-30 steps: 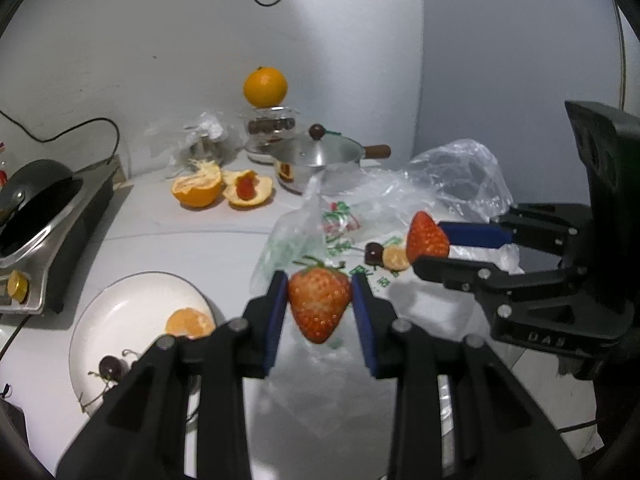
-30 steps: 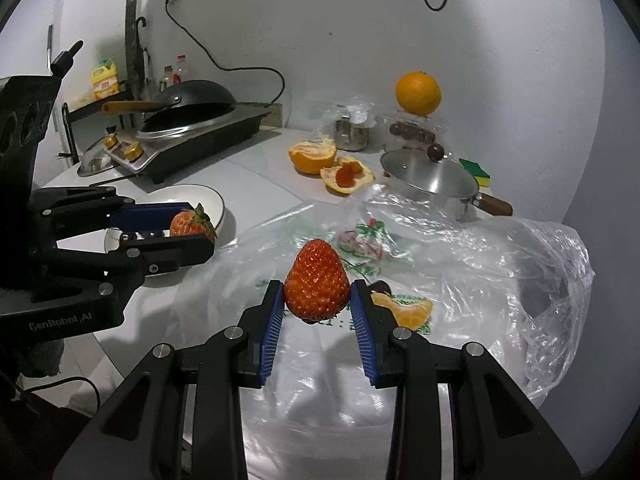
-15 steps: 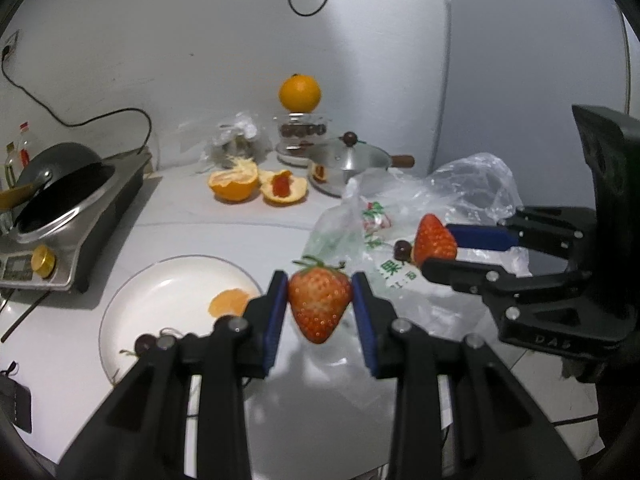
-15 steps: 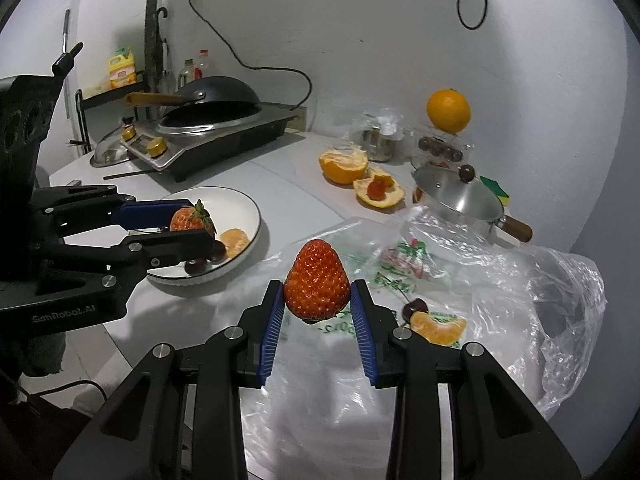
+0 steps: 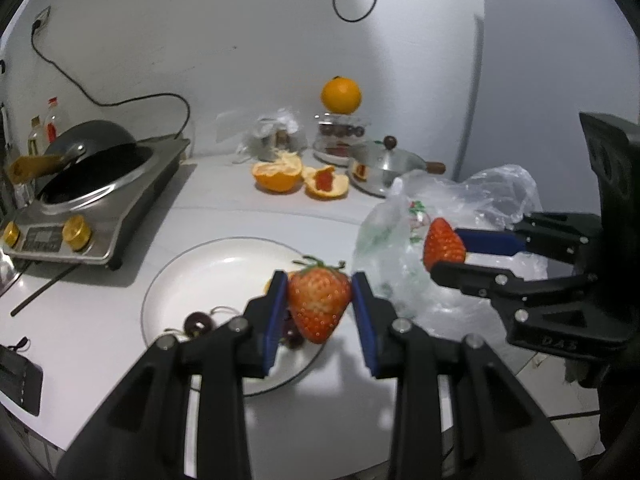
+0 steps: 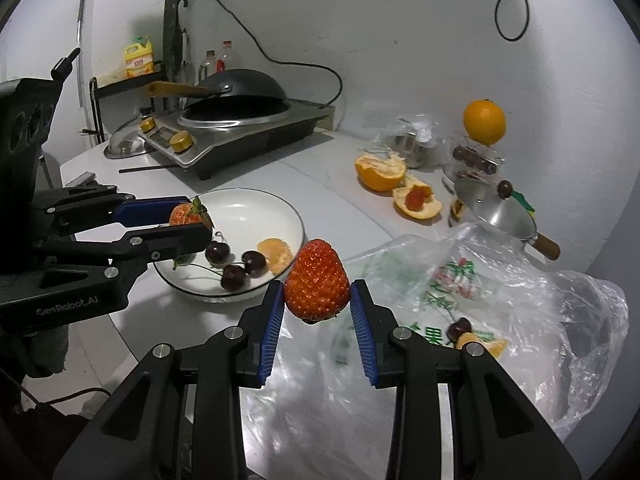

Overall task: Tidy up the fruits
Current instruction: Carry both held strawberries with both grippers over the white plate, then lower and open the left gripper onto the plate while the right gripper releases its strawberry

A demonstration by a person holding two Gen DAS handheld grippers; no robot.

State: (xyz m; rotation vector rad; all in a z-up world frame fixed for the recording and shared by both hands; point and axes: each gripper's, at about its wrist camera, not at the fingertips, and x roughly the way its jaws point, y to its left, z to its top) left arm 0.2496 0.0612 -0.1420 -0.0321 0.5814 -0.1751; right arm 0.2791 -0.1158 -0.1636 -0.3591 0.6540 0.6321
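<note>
My left gripper [image 5: 319, 307] is shut on a strawberry [image 5: 318, 304] with its green leaves upward, above the near right part of a white plate [image 5: 208, 268]. From the right wrist view the same left gripper [image 6: 188, 222] hangs over the plate's [image 6: 244, 204] left side. The plate holds three cherries [image 6: 234, 266] and an orange segment [image 6: 275, 255]. My right gripper [image 6: 317, 308] is shut on a second strawberry [image 6: 316, 286], tip up, over the left edge of a clear plastic bag [image 6: 500, 300]. A cherry [image 6: 458, 328] and an orange segment [image 6: 482, 346] lie on the bag.
A hob with a black wok [image 6: 236, 92] stands at the back left. Peeled orange halves [image 6: 378, 170], a steel lidded pot [image 6: 492, 204] and a whole orange [image 6: 484, 122] on a glass jar stand along the back wall. A black device [image 5: 18, 376] lies at the counter's left edge.
Both grippers have carried their strawberries leftward from over the bag. The left one now hangs over the plate; the right one sits at the bag's left edge, close to the plate.
</note>
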